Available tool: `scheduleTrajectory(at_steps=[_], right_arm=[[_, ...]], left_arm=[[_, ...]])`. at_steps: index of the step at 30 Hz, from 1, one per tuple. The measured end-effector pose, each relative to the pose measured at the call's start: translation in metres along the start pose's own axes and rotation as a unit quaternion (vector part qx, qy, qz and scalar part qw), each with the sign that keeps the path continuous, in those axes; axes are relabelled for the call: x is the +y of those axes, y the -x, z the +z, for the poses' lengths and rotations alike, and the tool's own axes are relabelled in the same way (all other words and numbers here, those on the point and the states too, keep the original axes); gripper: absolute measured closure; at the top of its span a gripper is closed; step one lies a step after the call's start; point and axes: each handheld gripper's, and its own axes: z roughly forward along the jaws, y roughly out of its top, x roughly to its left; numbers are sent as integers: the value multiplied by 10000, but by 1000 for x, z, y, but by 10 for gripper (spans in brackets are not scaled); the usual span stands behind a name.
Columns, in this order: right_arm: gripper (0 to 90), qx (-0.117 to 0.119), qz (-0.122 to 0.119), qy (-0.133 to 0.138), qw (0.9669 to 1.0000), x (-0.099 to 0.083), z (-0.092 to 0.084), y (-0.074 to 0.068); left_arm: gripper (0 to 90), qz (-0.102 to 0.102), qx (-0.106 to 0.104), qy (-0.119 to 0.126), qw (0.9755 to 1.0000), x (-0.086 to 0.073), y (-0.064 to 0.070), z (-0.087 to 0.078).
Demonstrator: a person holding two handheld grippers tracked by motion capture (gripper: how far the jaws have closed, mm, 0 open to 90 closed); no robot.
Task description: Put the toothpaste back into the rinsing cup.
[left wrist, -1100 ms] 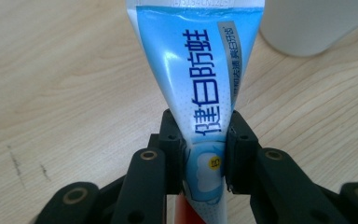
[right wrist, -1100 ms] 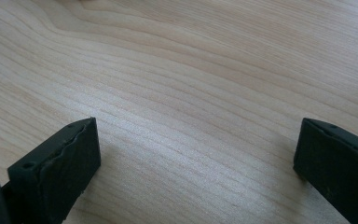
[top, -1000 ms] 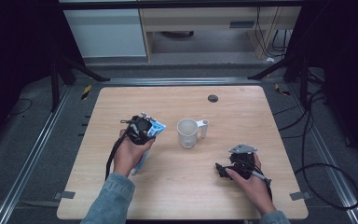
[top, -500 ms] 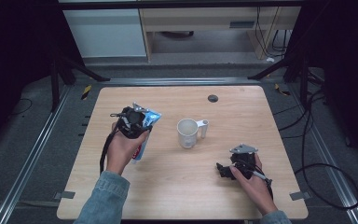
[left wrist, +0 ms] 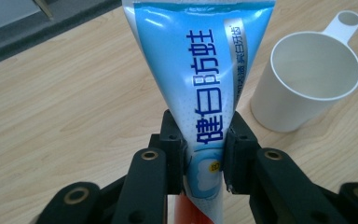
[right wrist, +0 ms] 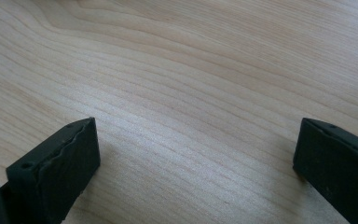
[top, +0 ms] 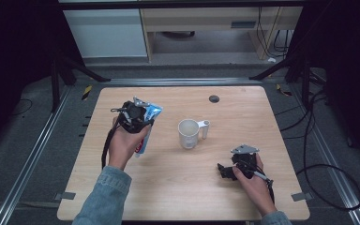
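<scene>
Left gripper view: the left tool [left wrist: 204, 163] is clenching a toothpaste tube [left wrist: 200, 70] beside a cup [left wrist: 307, 79]; the right tool [right wrist: 196, 154] is gaping, released.

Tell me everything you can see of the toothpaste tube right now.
The toothpaste tube is a soft, glossy blue-and-white plastic tube with dark blue Chinese lettering and a red band near its lower end. The left claw is shut on its narrower part; the flat crimped end points away from the claw. It is held above the table, left of the white cup, not touching it.
</scene>
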Motion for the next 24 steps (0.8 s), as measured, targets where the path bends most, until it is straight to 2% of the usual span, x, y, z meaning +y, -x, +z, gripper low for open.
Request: scheduleTrajectory(at_steps=[10, 15, 21, 24], right_arm=[[6, 4, -5, -2, 10000, 0, 0, 0], [6, 3, -12, 0, 10000, 0, 0, 0], [4, 6, -16, -2, 10000, 0, 0, 0], [4, 28, -21, -2, 10000, 1, 1, 0]], left_arm=[[726, 16, 64, 291, 9996, 13, 0, -2], [726, -11, 91, 520, 9986, 20, 4, -5], [726, -31, 114, 666, 9977, 26, 9, -5], [726, 25, 146, 701, 9974, 27, 12, -7]])
